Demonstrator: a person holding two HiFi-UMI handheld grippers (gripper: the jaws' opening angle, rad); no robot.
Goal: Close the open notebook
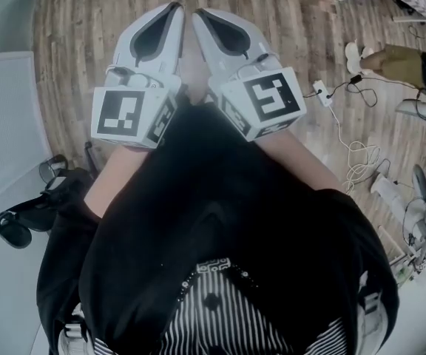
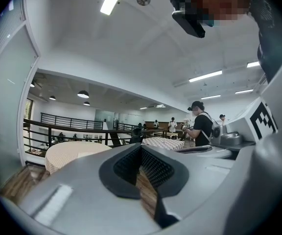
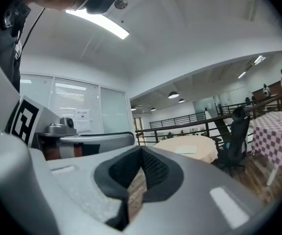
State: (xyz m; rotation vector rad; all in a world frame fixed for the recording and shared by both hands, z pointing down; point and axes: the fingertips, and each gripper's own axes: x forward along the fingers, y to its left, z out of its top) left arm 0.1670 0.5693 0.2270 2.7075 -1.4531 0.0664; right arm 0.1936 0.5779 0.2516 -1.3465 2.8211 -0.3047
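The floor (image 1: 72, 50) was of brown wooden boards. At the head view's right a white power strip (image 1: 322, 91) lay on the boards, and a white cable (image 1: 355, 160) ran from it in loose loops. A round counter (image 3: 207, 151) under a cream cloth stood on the floor, with a pale sheet (image 3: 186, 150) flat on top. Near it stood a second counter (image 3: 278, 129) draped in checked cloth. What lay on that one could not be determined.

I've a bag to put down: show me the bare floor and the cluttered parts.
Bare: the wood floor ahead and left of the left gripper, up to the grey panel. Also from the right gripper across to the power strip. Crowded: the right side beyond it, with the tangled white cable.
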